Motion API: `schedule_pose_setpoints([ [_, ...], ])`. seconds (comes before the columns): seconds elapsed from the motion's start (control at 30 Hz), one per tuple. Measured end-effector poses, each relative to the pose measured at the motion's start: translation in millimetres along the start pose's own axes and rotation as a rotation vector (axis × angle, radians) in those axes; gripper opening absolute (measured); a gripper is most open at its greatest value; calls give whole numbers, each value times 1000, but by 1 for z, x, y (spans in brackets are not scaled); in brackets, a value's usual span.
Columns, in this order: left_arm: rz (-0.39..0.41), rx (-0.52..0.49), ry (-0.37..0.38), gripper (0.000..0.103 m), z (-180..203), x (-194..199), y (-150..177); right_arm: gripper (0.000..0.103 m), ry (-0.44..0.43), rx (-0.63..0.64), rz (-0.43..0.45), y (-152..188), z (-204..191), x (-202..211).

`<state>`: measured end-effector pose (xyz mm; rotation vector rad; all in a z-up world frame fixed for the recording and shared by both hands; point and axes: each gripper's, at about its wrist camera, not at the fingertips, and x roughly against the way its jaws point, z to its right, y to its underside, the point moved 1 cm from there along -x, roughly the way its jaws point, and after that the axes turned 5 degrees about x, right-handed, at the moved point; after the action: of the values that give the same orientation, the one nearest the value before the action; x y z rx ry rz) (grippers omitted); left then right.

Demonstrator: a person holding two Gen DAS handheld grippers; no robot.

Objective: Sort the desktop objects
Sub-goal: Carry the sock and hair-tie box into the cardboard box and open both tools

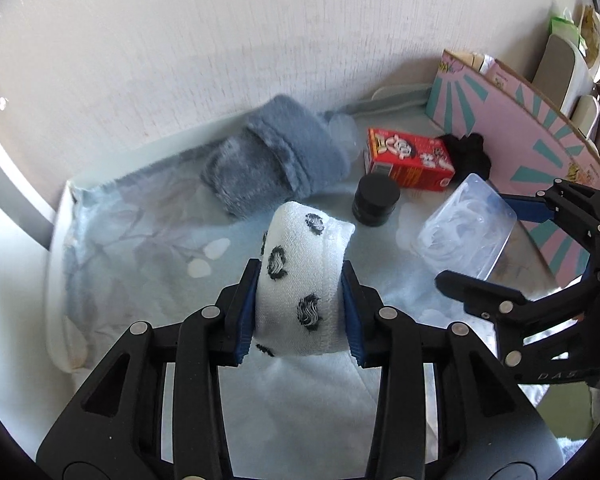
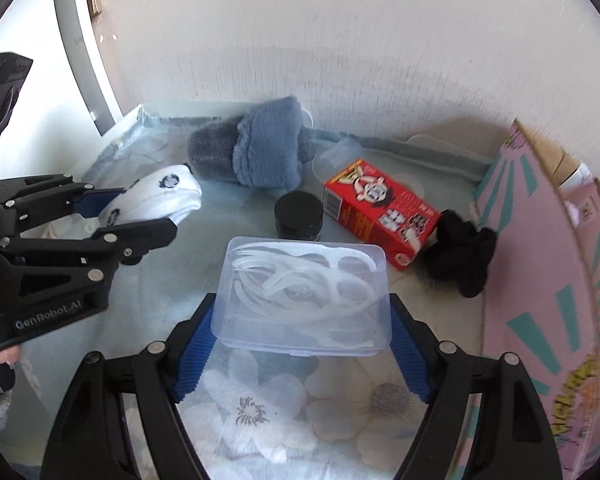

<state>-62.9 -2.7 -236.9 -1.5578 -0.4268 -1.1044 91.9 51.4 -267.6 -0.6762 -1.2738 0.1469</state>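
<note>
Up front in the left wrist view, our left gripper (image 1: pixel 302 312) clamps a white spotted sock (image 1: pixel 300 280) (near side of the black jar (image 1: pixel 375 199)). Right wrist view: our right gripper (image 2: pixel 302 354) pinches a clear plastic box (image 2: pixel 304 296), just before that jar.

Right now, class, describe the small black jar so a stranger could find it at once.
Start at the floral cloth against the wall. Near its middle, the small black jar stands upright between the fluffy blue slipper and the red carton. It is the only round, dark, lidded thing.
</note>
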Motion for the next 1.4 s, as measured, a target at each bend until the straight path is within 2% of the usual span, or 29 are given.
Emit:
schedule_pose_setpoints([
  [0.27, 17, 8, 1, 34, -5, 56, -23, 76, 18, -37, -15, -20, 4, 50],
  [0.4, 29, 5, 9, 34, -5, 80, -36, 76, 18, -102, -22, -26, 12, 76],
  [0.47, 32, 4, 16, 34, -4, 87, -43, 76, 12, -136, -19, -28, 17, 87],
  [0.73, 45, -42, 60, 34, 17, 110, -75, 76, 86, -230, -11, -33, 46, 125],
  [1.07, 41, -158, 158, 34, 82, 103, -124, 76, 159, -369, -49, -16, 101, 157],
  [1.17, 39, -221, 184, 34, 111, 95, -138, 76, 174, -424, -63, -5, 121, 165],
  [1.3, 13, -292, 241, 34, 154, 81, -155, 76, 144, -552, -53, 18, 146, 173],
  [1.4, -9, -359, 270, 34, 191, 68, -165, 76, 182, -613, -73, 37, 160, 175],
])
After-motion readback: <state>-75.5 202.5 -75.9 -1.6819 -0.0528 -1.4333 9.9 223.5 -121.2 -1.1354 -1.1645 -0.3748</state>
